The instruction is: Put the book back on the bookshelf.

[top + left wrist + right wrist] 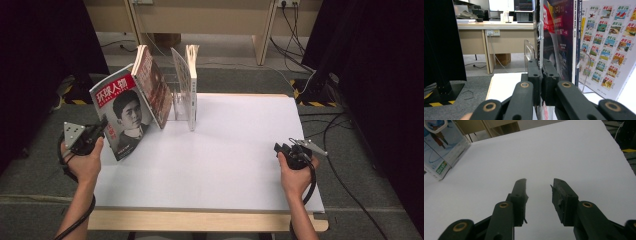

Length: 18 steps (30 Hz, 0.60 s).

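While a brown-covered magazine [154,90] leaned just behind it, blocking the clear acrylic rack [181,102], the portrait magazine [122,117] stood tilted at the desk's [225,160] left edge. Right of the rack lay open white surface. The left tool [101,131] pinched the portrait magazine's edge; the right tool [280,148] rested spread, holding nothing.

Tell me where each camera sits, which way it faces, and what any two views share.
High view: above the person's side, looking forward and down on the white table; both forearms, left gripper and right gripper show.
Left gripper view: rides the left gripper, facing the desk beyond; fingers clamp the magazine.
Right gripper view: looks along open fingers across the table.
Shared: high and left views show the magazine.
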Motion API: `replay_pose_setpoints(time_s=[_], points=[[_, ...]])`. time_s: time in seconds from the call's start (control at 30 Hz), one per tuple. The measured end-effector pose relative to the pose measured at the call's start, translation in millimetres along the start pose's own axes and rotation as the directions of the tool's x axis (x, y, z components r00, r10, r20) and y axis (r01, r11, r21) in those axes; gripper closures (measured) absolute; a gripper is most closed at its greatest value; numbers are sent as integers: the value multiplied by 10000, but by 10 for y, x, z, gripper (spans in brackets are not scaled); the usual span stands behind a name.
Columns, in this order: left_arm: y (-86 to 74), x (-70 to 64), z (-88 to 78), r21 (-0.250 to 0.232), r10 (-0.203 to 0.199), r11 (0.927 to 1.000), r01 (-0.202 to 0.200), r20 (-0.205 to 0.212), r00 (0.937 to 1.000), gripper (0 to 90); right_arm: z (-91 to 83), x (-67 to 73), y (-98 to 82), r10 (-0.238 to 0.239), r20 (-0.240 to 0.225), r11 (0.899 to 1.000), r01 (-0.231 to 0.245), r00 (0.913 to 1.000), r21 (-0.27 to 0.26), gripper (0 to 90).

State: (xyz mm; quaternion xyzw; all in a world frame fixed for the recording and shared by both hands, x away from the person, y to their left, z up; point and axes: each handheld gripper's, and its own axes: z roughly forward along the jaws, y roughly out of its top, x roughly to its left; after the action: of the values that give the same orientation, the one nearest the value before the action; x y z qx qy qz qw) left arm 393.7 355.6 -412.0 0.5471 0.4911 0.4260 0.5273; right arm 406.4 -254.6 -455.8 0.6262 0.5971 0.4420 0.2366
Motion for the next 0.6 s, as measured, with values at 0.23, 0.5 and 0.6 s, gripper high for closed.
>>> replay_pose_setpoints(time_s=[0.23,0.5,0.6], points=[[-3,-15,-15,34,-212,9998,211,329,9992,859,-1,6,6,-63,-17,10000,63,10000,-12,640],[-11,-62,-13,101,-335,9994,330,585,9977,842,2,6,3,-71,-36,10000,72,10000,31,639],[25,-50,-14,-27,-453,9990,456,640,9969,818,7,1,2,-101,-54,9999,101,9999,19,638]])
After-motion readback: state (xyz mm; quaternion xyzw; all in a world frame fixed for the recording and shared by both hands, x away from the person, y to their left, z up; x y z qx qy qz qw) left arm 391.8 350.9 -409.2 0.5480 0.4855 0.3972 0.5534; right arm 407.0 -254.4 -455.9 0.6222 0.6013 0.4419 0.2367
